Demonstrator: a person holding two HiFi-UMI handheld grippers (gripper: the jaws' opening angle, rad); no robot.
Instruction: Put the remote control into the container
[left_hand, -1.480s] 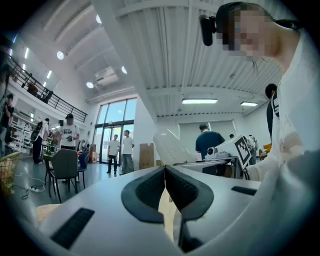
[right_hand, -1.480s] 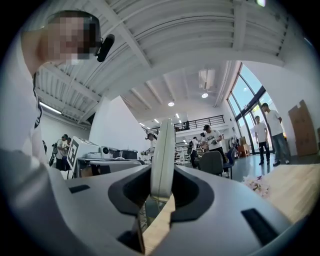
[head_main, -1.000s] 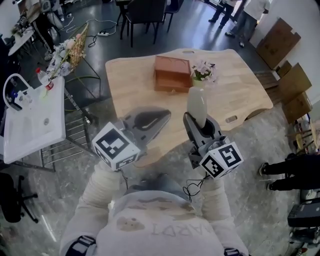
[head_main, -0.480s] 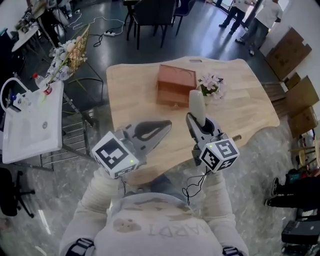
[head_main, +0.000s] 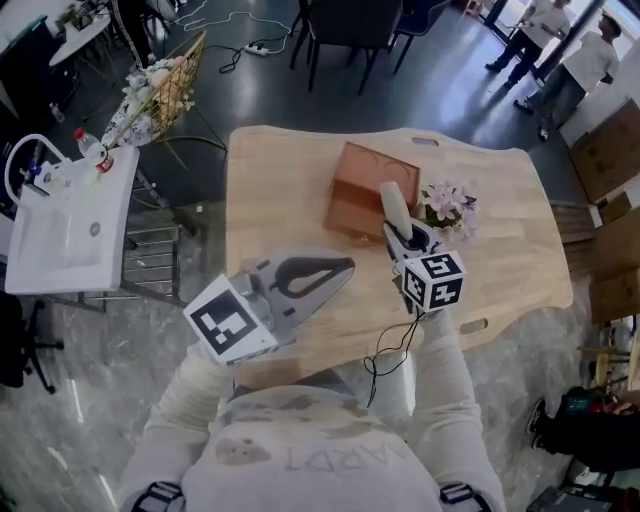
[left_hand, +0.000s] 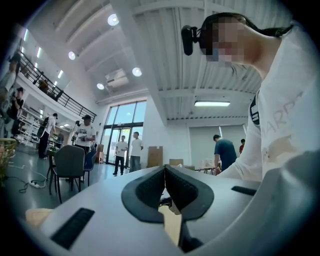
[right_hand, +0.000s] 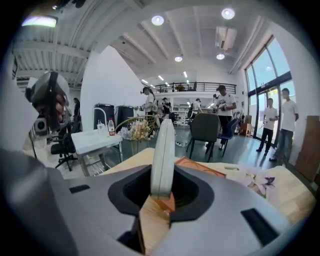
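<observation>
I'm seeing only the remote's (head_main: 396, 203) upper part. Its lower end is sitting hidden inside the R gripper (head_main: 402, 236), which is also covering the box's (head_main: 360, 180) near-right corner. R jaws are standing partway open, clamping the remote upright above the table (head_main: 280, 190). L gripper (head_main: 338, 272) is hanging w/ jaws together, gripping nothing.

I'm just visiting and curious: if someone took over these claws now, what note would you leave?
Left claw: shut, empty, over the near edge of the table.
Right claw: shut on the remote control, held in the air at the edge of the brown container.
Done: remote picked up.
Left: lower it into the container, release.
</observation>
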